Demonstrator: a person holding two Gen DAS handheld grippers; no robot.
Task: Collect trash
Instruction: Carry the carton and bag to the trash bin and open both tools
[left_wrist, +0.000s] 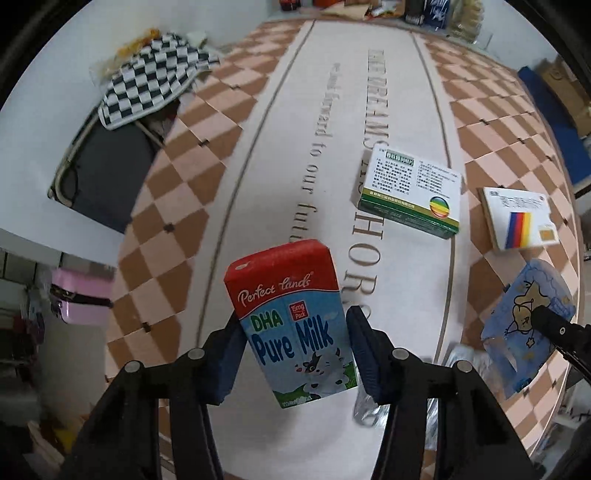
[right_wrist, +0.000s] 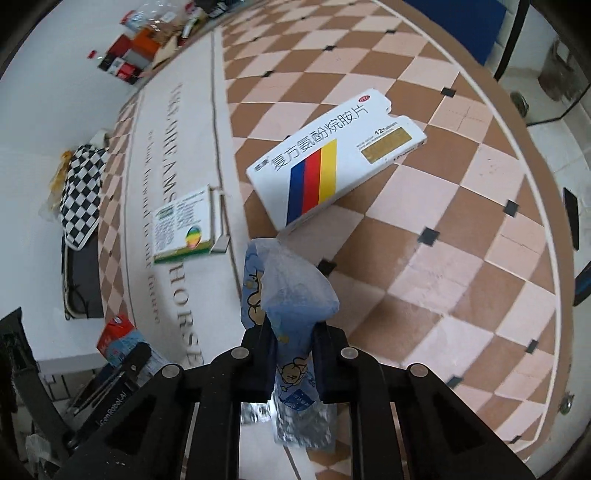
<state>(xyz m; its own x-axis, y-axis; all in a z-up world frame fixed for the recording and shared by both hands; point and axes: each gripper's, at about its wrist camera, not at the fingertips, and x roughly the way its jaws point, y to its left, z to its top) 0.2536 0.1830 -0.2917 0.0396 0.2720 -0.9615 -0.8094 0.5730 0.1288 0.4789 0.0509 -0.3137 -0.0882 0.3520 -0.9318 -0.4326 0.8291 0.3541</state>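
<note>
My left gripper (left_wrist: 293, 347) is shut on a red and blue "Pure Milk" carton (left_wrist: 291, 317) and holds it above the checkered mat (left_wrist: 177, 206). My right gripper (right_wrist: 293, 356) is shut on a blue cartoon-printed plastic wrapper (right_wrist: 288, 295), also off the mat; it shows at the right of the left wrist view (left_wrist: 524, 317). A green and white medicine box (left_wrist: 410, 192) lies on the mat's white centre strip; it also shows in the right wrist view (right_wrist: 184, 225). A white medicine box with blue, red and yellow stripes (right_wrist: 332, 158) lies on the checkered part; it also shows in the left wrist view (left_wrist: 517, 218).
A black and white checkered cloth (left_wrist: 147, 77) lies over a dark folding frame (left_wrist: 99, 173) at the mat's left edge. Boxes and packets (right_wrist: 140, 55) are piled at the far end. A pink case (left_wrist: 81, 295) stands at the left. Blue padding (left_wrist: 554, 125) lies along the right.
</note>
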